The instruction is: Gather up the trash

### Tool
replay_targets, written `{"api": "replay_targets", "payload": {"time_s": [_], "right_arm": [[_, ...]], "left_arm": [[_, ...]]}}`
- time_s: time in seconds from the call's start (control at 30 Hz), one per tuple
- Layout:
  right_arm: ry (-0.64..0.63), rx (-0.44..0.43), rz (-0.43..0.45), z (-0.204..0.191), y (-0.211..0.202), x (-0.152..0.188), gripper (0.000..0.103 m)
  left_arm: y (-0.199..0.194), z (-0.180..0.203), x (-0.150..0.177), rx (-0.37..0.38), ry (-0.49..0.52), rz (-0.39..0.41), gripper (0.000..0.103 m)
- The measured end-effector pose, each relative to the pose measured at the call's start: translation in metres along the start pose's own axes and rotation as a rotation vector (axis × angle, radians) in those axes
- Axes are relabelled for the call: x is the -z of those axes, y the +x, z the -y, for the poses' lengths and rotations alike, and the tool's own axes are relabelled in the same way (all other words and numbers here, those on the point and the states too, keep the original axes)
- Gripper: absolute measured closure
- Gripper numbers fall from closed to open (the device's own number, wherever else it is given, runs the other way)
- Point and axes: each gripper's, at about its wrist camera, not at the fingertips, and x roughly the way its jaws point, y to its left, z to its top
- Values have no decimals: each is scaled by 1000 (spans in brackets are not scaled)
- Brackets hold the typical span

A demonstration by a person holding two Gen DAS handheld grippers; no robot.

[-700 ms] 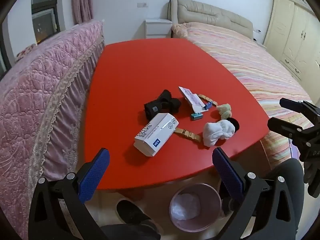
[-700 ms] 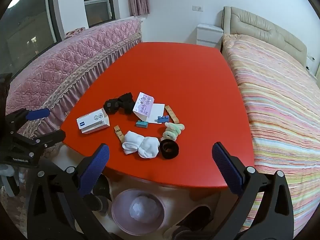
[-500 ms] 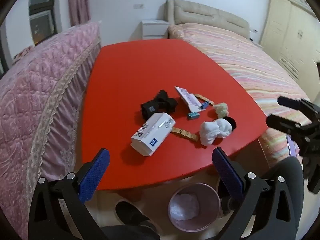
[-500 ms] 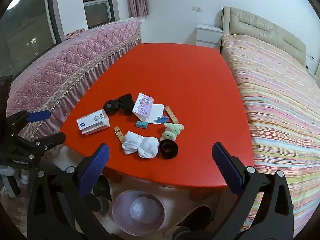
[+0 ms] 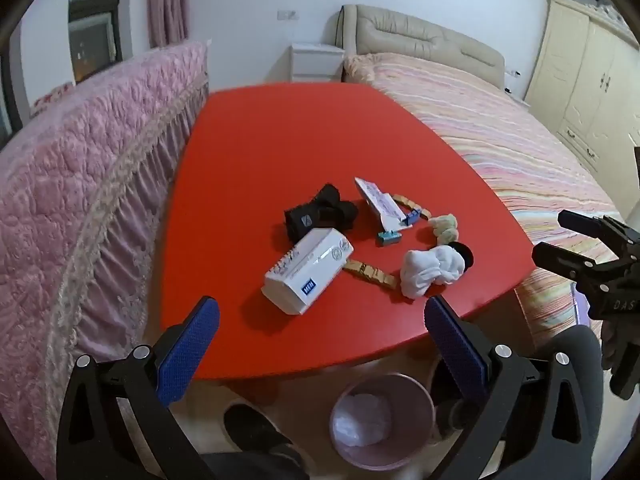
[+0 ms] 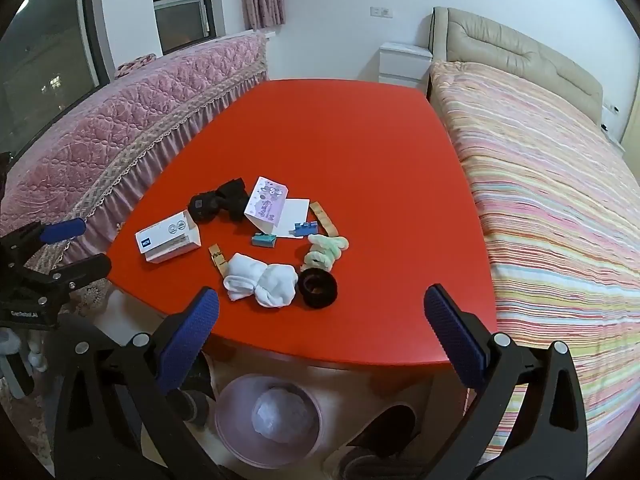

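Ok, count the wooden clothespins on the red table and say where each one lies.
2. One clothespin lies between the white box and the white socks. The other lies right of the white card, above the green scrunchie. More could hide under the clutter.

Surface (image 6: 360,128) stands between sofa (image 6: 120,144) at left and bed (image 6: 560,184) at right. Items cluster near its front edge: box (image 6: 168,236) leftmost, rolled socks (image 6: 262,280) in front, card (image 6: 266,204) behind them. Bin (image 6: 268,420) on floor below the front edge.
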Motion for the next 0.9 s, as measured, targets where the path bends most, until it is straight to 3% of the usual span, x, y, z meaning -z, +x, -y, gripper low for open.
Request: {"api": "replay_targets", "payload": {"time_s": [0.3, 0.47, 0.9], "right_arm": [[17, -12, -12, 4, 5, 6, 3], [28, -19, -16, 6, 6, 8, 3], [29, -26, -33, 3, 10, 8, 3]], "left_arm": [[5, 1, 4, -3, 23, -13, 5], [9, -5, 6, -1, -14, -36, 5], [6, -7, 6, -6, -6, -16, 5]]}}
